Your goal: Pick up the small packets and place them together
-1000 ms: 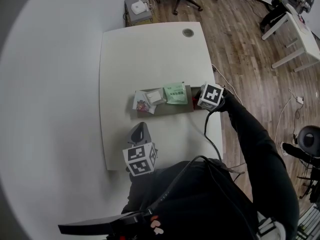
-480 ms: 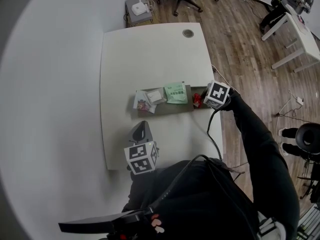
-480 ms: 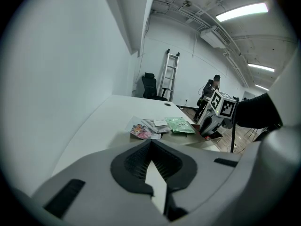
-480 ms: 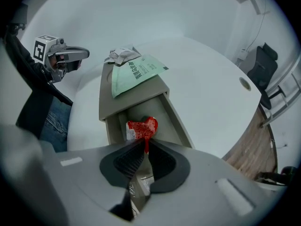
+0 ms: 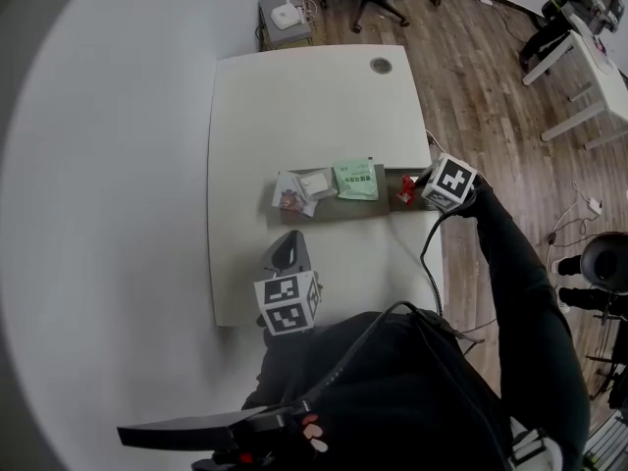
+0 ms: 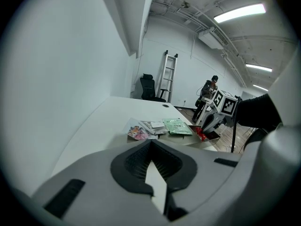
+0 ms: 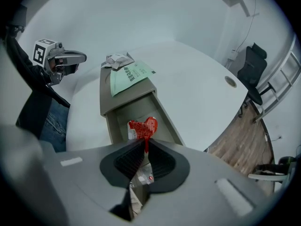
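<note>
Head view: right gripper [image 5: 413, 188] at the 3 o'clock end of the grey tray [image 5: 343, 208] on the counter [image 5: 314, 96]. Its jaws have just been closing and are clamped on the red packet [image 5: 404, 191]. Green packet [image 5: 355, 179], white packet [image 5: 317, 183] and colourful packet [image 5: 288, 199] are bunched toward 9 o'clock. Left gripper [image 5: 287, 253] sits at 6 o'clock of the tray.

Left gripper view: jaws together, nothing in them.

Right gripper view: red packet pinched by its lower part, over the tray end. Looks like the carry step. Next: move it beside the green one and release. Green packet's print is too small to read.
</note>
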A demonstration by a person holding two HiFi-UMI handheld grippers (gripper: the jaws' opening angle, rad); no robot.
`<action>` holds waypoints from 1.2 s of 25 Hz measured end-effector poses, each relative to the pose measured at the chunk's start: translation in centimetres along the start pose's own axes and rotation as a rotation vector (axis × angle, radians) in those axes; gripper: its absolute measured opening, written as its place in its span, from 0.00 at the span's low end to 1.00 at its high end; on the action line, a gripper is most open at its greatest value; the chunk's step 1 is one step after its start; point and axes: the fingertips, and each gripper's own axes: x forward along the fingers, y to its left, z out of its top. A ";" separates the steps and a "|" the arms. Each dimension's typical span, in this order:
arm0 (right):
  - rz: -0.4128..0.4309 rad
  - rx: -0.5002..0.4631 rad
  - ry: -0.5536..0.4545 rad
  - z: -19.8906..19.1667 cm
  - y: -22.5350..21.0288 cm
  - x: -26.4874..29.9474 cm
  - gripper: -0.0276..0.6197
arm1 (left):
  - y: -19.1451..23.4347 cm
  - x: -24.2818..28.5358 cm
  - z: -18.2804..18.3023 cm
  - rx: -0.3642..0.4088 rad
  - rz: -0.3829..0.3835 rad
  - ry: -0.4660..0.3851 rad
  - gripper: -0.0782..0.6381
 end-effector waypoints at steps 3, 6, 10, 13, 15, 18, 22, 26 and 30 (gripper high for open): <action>-0.024 0.001 -0.004 -0.2 -0.3 -0.7 0.08 | 0.0 -0.3 0.0 0.000 0.002 -0.001 0.11; -0.040 0.004 -0.015 -0.2 -0.5 -1.1 0.08 | 0.0 -0.2 -0.1 0.002 -0.001 -0.005 0.11; -0.054 0.014 -0.027 -0.3 -0.5 -1.8 0.08 | -0.2 -0.6 -0.1 0.006 -0.004 -0.007 0.11; -0.070 0.009 -0.052 0.2 -0.6 -2.6 0.08 | -0.3 -0.8 0.2 0.010 -0.003 -0.009 0.11; -0.085 0.000 -0.069 0.6 -0.7 -3.2 0.08 | -0.3 -0.9 0.4 0.013 -0.002 -0.010 0.11; -0.111 -0.007 -0.096 1.4 -0.8 -4.1 0.08 | -0.3 -1.0 0.1 0.015 -0.001 -0.008 0.11; -0.154 0.025 -0.094 1.1 -1.6 -5.0 0.08 | -0.5 -0.9 0.2 0.022 -0.006 -0.016 0.11; -0.182 0.020 -0.120 1.8 -1.9 -6.1 0.08 | -0.7 -1.0 0.3 0.021 -0.008 -0.018 0.11; -0.203 0.006 -0.136 2.6 -2.4 -7.2 0.08 | -0.8 -1.2 0.6 0.023 -0.007 -0.020 0.11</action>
